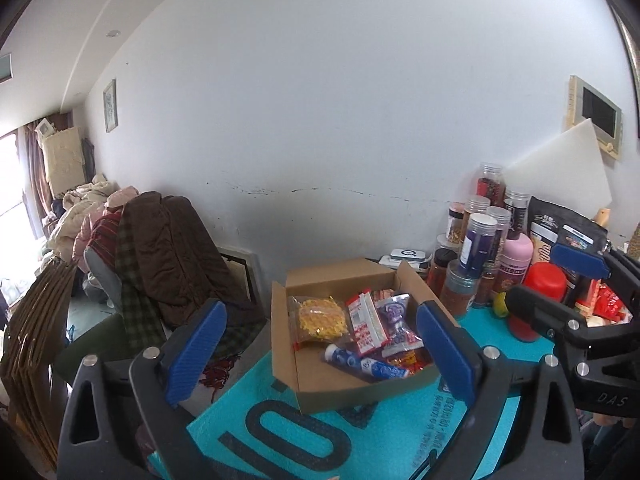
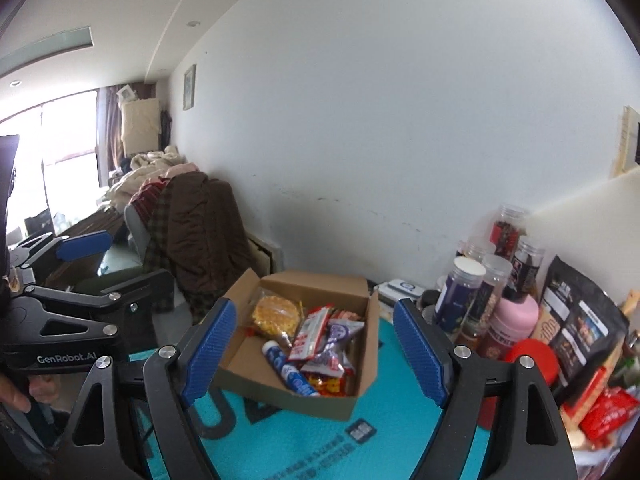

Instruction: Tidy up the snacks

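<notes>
Snacks lie together inside the open cardboard box (image 1: 412, 276): a clear bag of yellow pieces (image 1: 322, 318) at its far left corner, a red-and-white packet (image 1: 366, 324) and a purple packet (image 1: 396, 314) beside that, a blue tube (image 1: 366, 362) along its near wall. This box sits on the teal mat (image 1: 400, 432) covering the table. Left tongs (image 1: 320, 350) hang released in front of the box, nothing between them; right tongs (image 2: 314, 354) likewise gape empty. Jars (image 1: 478, 240) and a black pouch (image 2: 576, 320) crowd the box's right side.
</notes>
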A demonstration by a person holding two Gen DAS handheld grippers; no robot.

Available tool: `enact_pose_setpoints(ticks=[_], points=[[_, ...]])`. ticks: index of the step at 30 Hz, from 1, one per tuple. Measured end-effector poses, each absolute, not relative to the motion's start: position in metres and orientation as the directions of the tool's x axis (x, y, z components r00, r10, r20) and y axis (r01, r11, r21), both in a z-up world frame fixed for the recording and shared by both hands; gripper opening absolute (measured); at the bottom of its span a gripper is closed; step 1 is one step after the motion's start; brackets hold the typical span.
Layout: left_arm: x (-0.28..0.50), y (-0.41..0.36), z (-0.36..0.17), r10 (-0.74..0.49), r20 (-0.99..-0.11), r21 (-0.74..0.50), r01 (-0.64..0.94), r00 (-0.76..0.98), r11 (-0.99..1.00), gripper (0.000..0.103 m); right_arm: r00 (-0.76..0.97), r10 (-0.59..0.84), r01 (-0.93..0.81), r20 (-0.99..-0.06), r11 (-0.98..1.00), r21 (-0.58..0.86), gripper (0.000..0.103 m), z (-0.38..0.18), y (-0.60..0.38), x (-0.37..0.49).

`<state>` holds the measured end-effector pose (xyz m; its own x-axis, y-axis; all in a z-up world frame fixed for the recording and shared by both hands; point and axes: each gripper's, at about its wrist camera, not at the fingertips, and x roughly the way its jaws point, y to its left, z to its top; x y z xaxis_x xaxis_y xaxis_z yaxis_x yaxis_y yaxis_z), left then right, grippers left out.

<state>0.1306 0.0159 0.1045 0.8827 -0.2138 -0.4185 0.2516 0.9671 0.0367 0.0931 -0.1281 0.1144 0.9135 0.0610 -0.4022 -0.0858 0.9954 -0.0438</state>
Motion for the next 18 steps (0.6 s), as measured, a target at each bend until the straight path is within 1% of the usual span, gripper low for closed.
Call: enact_pose_setpoints(ticks=[8, 18], points=[[0.088, 0.018, 0.087, -0.214, -0.433, 0.012, 0.243, 0.876, 0.97, 0.098, 0.906, 0.111, -0.13, -0.408, 0.991, -0.019, 0.082, 0.095, -0.131, 0.051], [0.062, 0.021, 0.068, -0.19, -0.462, 0.002, 0.215, 0.866, 0.977, 0.098, 0.878, 0.176, -0.191, -0.445, 0.982, 0.011, 0.082, 0.066, -0.13, 0.032]])
